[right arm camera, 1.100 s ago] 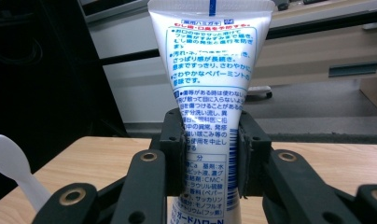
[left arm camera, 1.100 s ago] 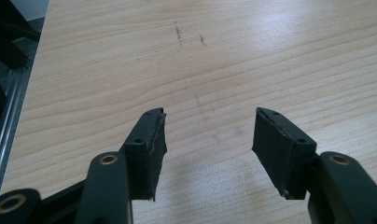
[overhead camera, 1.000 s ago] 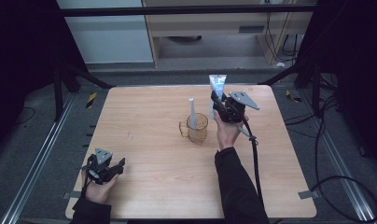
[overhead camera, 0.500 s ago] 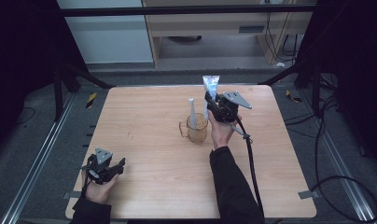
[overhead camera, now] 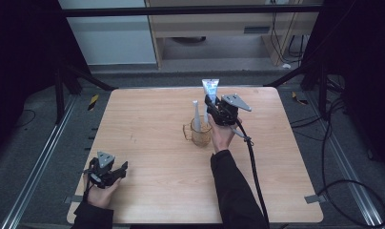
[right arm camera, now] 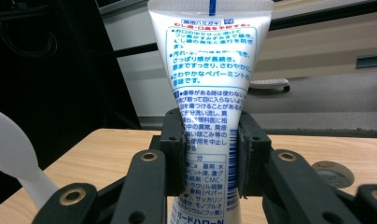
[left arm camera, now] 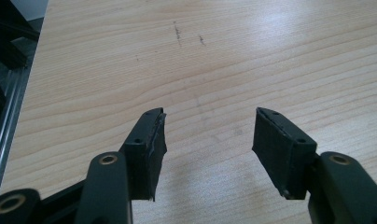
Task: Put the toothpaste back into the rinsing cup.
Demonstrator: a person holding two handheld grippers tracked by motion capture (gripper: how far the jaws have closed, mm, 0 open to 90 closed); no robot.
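Right hand-held gripper [overhead camera: 210, 101] shifted left, tube [right arm camera: 209, 74] upright

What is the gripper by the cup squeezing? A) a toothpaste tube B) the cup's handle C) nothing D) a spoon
A: in the right gripper view, the right gripper has both jaws pressed against a white toothpaste tube with blue print, held upright beside the cup.

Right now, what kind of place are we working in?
Probably a lab or data-recording workspace: a bare wooden table on a dark metal frame, cables trailing over the grey floor, office furniture behind. The right tool holds a toothpaste tube.
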